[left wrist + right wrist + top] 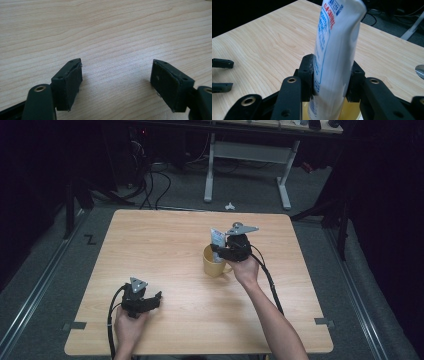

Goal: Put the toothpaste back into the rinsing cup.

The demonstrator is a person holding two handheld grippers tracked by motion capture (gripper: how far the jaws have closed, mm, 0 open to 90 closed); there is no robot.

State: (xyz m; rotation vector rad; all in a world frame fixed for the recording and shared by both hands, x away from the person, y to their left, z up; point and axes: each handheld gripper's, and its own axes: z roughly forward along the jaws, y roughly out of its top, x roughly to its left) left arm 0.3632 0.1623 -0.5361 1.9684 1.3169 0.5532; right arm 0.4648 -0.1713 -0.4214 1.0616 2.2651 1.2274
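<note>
From the high view I'm looking down on the light wooden table (165, 240), and my right gripper (226, 251) is sitting over the yellow ceramic mug (214, 263) near the table's middle, clamped on the white squeezable tube with blue and red print (217, 239), which is standing nearly upright with its lower end down inside the mug. My left gripper (156, 299) is resting near the front left of the table, well apart from the mug, its jaws standing apart with nothing between them. Switching to the left gripper view, I'm seeing the two black pads (71, 83) spread wide over bare wood grain, holding nothing. In the right gripper view, the jaws are pressing on both sides of the tube (337, 50), squeezing its soft body in between the pads; the tube is rising past the top of the frame, tilting slightly, and the mug's yellow rim (352, 112) is showing just below the pads. The other gripper's black fingertips (222, 63) are lying at the far left, apart.
</note>
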